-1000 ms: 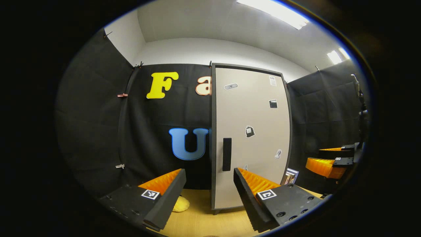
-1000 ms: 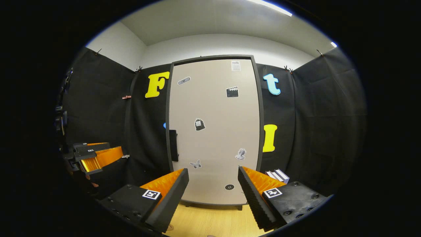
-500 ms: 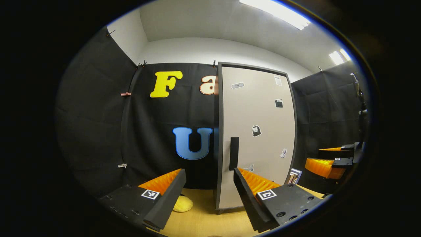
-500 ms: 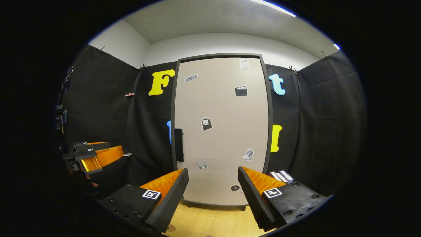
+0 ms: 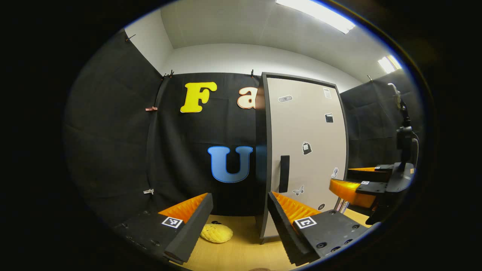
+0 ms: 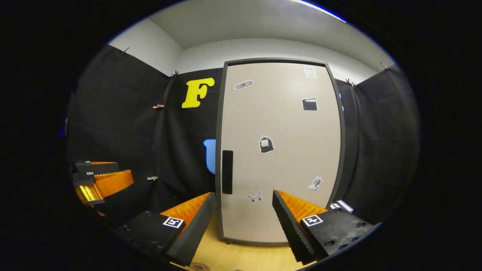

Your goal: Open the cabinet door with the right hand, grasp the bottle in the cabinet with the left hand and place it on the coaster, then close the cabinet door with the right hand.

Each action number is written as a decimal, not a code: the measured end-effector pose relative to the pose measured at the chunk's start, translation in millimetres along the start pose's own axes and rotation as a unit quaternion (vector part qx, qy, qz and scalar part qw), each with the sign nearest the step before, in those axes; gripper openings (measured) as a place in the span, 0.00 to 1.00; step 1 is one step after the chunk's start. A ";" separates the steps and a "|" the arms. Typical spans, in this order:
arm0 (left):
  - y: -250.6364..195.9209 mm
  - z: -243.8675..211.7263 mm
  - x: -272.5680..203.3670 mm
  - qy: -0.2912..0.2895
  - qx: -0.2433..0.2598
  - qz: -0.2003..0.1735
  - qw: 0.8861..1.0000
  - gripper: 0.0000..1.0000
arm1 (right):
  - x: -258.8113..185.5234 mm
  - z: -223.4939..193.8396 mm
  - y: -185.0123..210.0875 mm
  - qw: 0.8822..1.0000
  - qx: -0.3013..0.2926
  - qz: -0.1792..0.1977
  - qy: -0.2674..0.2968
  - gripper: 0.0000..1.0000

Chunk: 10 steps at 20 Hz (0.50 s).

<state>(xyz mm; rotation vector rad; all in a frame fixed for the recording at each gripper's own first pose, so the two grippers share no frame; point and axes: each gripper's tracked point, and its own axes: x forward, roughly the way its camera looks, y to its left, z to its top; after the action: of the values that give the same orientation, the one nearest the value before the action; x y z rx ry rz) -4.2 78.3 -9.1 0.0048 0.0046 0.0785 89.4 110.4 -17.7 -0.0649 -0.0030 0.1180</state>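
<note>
Facing the shut cabinet door [image 6: 280,150], handle [image 6: 227,171] far left of right gripper [image 6: 244,210] (jaws apart, empty).

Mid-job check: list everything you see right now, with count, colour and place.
cabinet door: one, beige, dark frame, shut, centre
door handle: one, black, door's left edge
stickers: several, black and white, on door
table: one, light wood, under cabinet
yellow object: one, on table left of cabinet
books: a few, right of cabinet
left gripper: open, empty
right gripper: open, facing door
</note>
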 end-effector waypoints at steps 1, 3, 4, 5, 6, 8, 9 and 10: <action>6.1 0.5 0.9 0.001 0.002 0.004 1.000 0.93 | 11.7 -0.3 7.5 1.000 0.001 0.001 -0.004 0.98; 13.8 1.9 3.4 0.001 -0.002 0.004 1.000 0.92 | 33.0 -3.0 17.0 1.000 0.000 -0.005 -0.010 0.97; 16.0 1.1 4.8 0.002 -0.006 0.002 1.000 0.92 | 44.2 -5.7 20.0 1.000 -0.002 -0.011 -0.009 0.97; 17.8 1.0 6.3 0.004 -0.011 0.000 1.000 0.92 | 55.1 -8.3 22.1 1.000 -0.006 -0.017 -0.009 0.97; 19.8 -0.9 7.0 0.005 -0.013 -0.004 1.000 0.92 | 65.5 -10.6 24.5 1.000 -0.010 -0.023 -0.010 0.97; 24.9 -4.8 9.4 0.008 -0.008 -0.008 1.000 0.92 | 87.2 -16.6 32.6 1.000 -0.015 -0.026 -0.005 0.97; 27.0 -5.1 10.7 0.009 -0.007 -0.009 1.000 0.92 | 96.9 -16.5 36.6 0.999 -0.018 -0.027 -0.008 0.97; 27.3 -6.5 11.4 0.010 -0.009 -0.013 1.000 0.93 | 105.7 -14.9 39.3 0.999 -0.020 -0.032 -0.013 0.96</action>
<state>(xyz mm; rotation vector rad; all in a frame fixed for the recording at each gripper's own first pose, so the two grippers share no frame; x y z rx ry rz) 5.0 106.5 -15.5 -0.0136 0.0241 0.0531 189.8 160.8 -35.2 -0.1038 -0.0337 0.0548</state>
